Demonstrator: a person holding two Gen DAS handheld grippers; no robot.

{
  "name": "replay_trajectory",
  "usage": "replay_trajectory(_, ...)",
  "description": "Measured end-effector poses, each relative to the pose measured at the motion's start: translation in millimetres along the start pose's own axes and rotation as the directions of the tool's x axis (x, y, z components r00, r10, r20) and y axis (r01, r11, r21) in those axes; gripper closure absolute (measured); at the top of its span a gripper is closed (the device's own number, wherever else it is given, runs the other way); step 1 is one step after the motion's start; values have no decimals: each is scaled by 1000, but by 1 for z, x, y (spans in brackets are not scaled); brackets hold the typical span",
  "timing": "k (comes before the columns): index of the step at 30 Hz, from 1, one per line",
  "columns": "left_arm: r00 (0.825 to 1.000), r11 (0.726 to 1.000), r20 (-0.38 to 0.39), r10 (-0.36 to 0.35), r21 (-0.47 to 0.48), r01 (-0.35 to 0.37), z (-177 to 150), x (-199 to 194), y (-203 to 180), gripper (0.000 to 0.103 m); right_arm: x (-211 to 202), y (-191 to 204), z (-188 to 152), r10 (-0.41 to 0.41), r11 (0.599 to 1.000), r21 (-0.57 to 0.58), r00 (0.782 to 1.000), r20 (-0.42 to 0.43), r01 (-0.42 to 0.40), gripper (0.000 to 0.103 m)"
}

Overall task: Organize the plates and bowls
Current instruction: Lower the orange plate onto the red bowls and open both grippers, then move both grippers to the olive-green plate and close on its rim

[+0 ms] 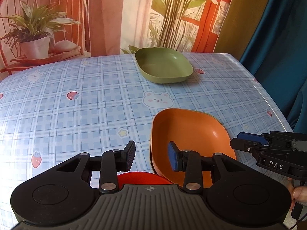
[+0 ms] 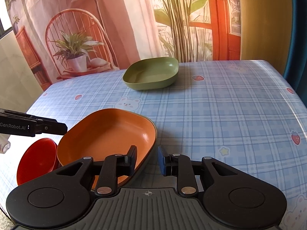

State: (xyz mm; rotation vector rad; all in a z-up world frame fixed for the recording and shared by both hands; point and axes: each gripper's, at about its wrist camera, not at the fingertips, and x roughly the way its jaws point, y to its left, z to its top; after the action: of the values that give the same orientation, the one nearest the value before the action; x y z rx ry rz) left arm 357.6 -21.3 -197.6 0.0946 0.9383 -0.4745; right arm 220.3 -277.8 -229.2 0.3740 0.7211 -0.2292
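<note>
At the left, close to the near edge of the checked tablecloth point(image 2: 220, 103), sits a red bowl point(image 2: 36, 159), and the left gripper point(image 1: 151, 156) hangs above it with its jaws spread and nothing between them. Just right of the red bowl, touching or nearly touching it, lies an orange plate point(image 2: 107, 134) that seems to rest on a darker dish beneath, of which only a thin rim shows. The right gripper point(image 2: 146, 160) is released too, one finger over the plate's inside and the other outside its near right rim, so the rim stands in the gap without being pinched. Further back, well apart from the rest, stands a green plate point(image 2: 151, 74) near the far edge. The step in hand looks like taking hold of the orange plate. The next move would call for lowering and closing on the rim squarely, then lifting level so the plate does not slip or drag the dish under it.
</note>
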Motion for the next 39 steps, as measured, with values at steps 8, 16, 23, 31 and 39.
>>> replay_trajectory(8, 1000, 1000, -8, -12, -3, 12, 0, 6, -2, 64, 14, -1, -1, 6, 1000, 7, 999, -35, -6, 80)
replay_trajectory(16, 1000, 1000, -10, -20, -23, 20, 1, 11, 2, 64, 32, -2, 1, -34, 999, -17, 998, -57, 33, 80)
replay_trajectory(23, 1000, 999, -10, -27, -35, 26, 3, 15, 4, 64, 38, -15, 10, -78, 997, -30, 996, -49, 77, 80)
replay_trajectory(31, 999, 998, 0, -35, -53, 35, 15, 21, 8, 64, 31, -19, 25, -32, 999, -26, 999, -18, 31, 79)
replay_trajectory(39, 997, 998, 76, -19, -60, 23, 64, 28, 15, 64, 37, -29, 87, -28, 999, -35, 996, 88, 31, 79)
